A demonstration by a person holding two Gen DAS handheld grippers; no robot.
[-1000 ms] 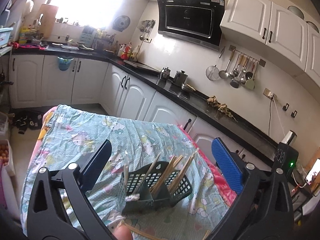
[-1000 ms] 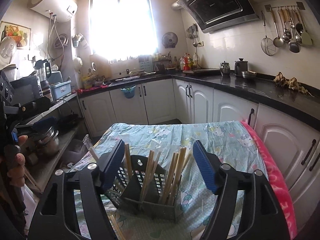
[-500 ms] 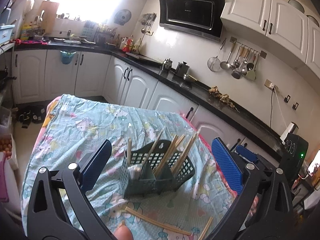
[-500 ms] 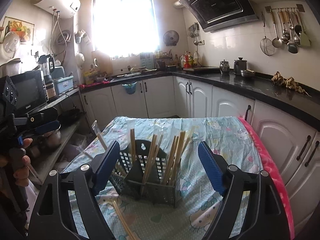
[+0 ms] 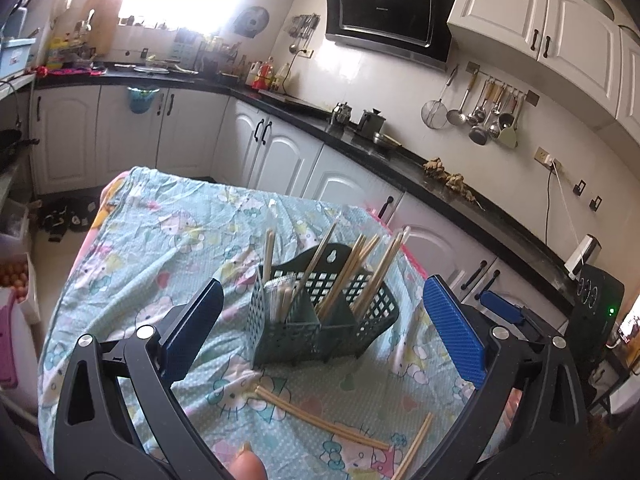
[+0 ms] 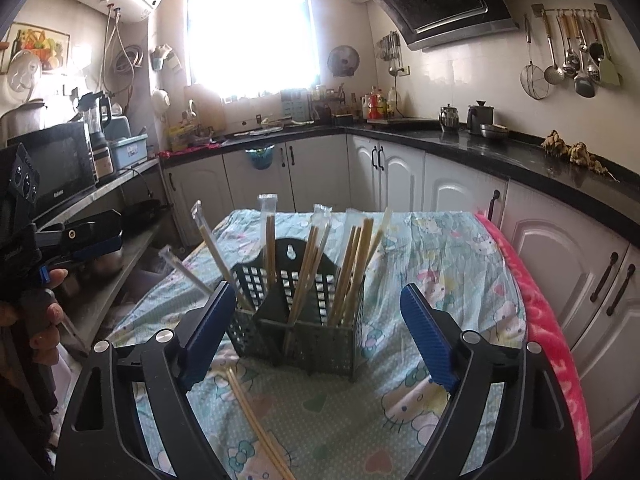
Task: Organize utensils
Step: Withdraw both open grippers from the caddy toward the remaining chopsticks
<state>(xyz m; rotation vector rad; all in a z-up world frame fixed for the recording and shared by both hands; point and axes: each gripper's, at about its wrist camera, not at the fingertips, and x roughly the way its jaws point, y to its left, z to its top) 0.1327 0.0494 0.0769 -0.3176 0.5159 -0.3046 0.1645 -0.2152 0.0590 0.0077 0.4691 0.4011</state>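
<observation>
Tools (image 5: 320,332) (image 6: 318,332) both empty, wide; right opening, backed off basket (image 6: 304,320) vs before.

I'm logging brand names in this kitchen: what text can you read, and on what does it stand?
"Galanz": on the microwave front, faint.
Range hood logo and corner stickers: too small to read.
Pink towel lettering: only partly seen, not readable.
Bottles by the stove: labels blurred.

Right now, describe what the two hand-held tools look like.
Both match: the left tool and the right tool each have matte black plastic arms with triangular cut-outs, silver screw heads at the joints, and long flat fingers faced with ribbed blue pads. No cables or sleeves show.
</observation>
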